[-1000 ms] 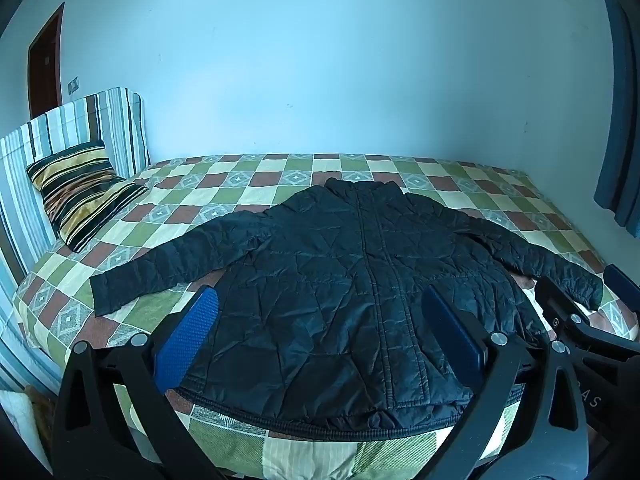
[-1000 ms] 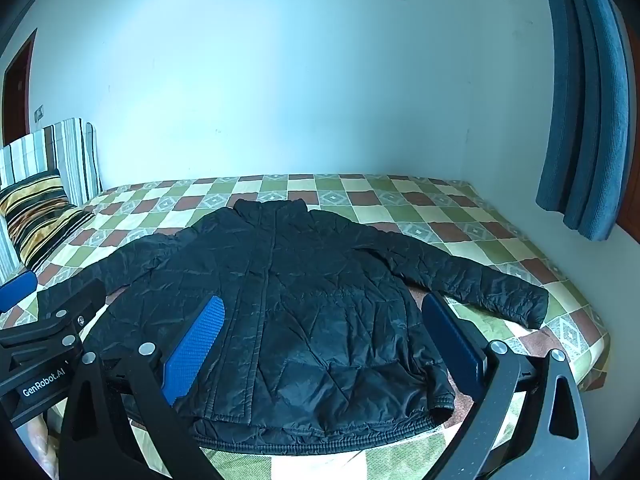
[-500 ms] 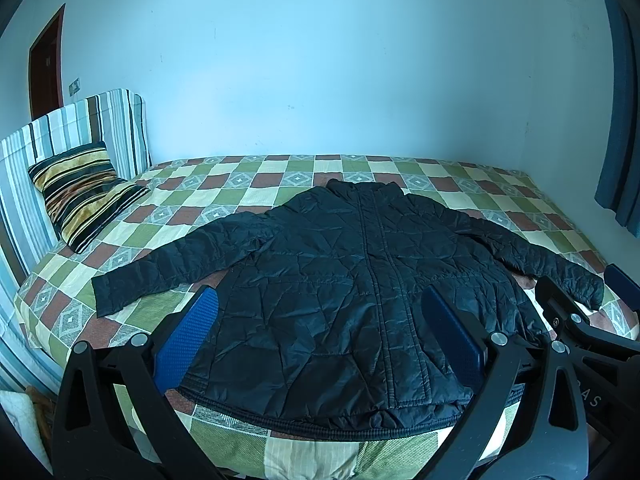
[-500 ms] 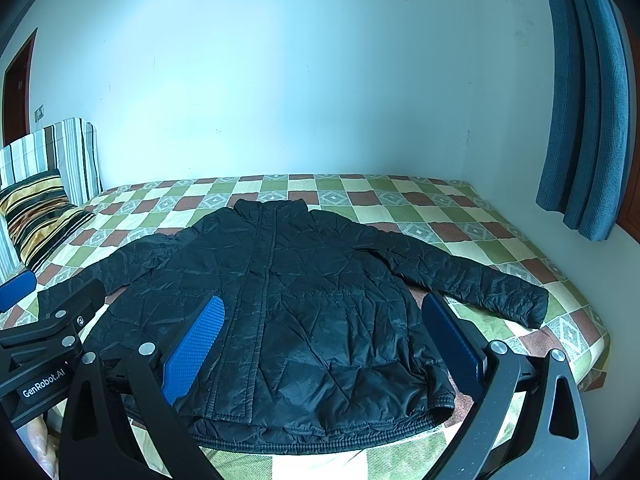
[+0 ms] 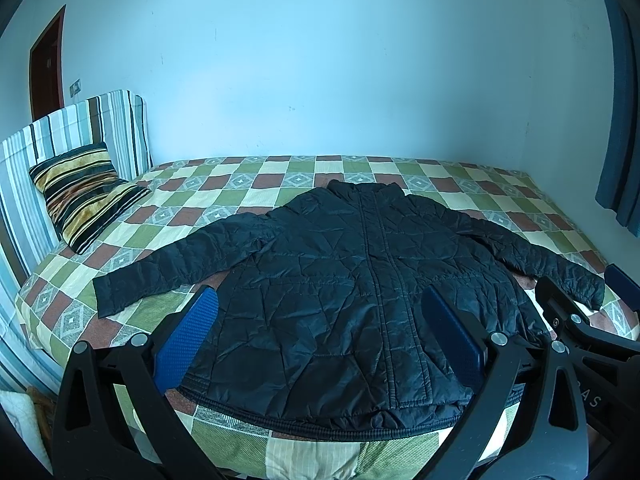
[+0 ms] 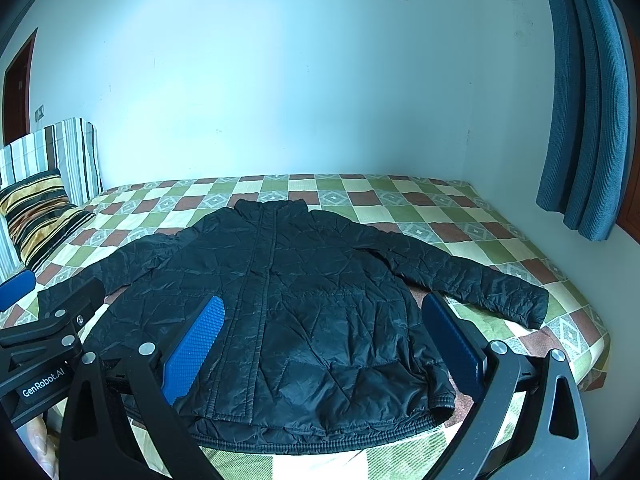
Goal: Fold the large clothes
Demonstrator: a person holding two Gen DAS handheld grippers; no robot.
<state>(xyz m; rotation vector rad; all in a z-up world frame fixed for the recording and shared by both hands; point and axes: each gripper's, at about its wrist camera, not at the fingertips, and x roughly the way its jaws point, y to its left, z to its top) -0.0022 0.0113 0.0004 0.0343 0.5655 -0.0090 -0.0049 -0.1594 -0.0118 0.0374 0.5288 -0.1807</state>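
Observation:
A black quilted jacket [image 5: 360, 280] lies flat and face up on the bed, collar toward the far wall, both sleeves spread out to the sides. It also shows in the right wrist view [image 6: 288, 300]. My left gripper [image 5: 320, 332] is open and empty, held above the jacket's near hem. My right gripper [image 6: 320, 340] is open and empty, also above the near hem, to the right of the left one. The right gripper's body shows at the right edge of the left wrist view [image 5: 580, 332].
The bed [image 5: 280, 172] has a green, brown and cream checked cover. A striped pillow [image 5: 84, 196] leans on a striped headboard [image 5: 72, 128] at the left. A blue curtain [image 6: 588, 120] hangs at the right. A pale wall stands behind the bed.
Both views have shifted very slightly; the jacket sits a touch lower in the frames. The jacket itself has not moved and both grippers stay open.

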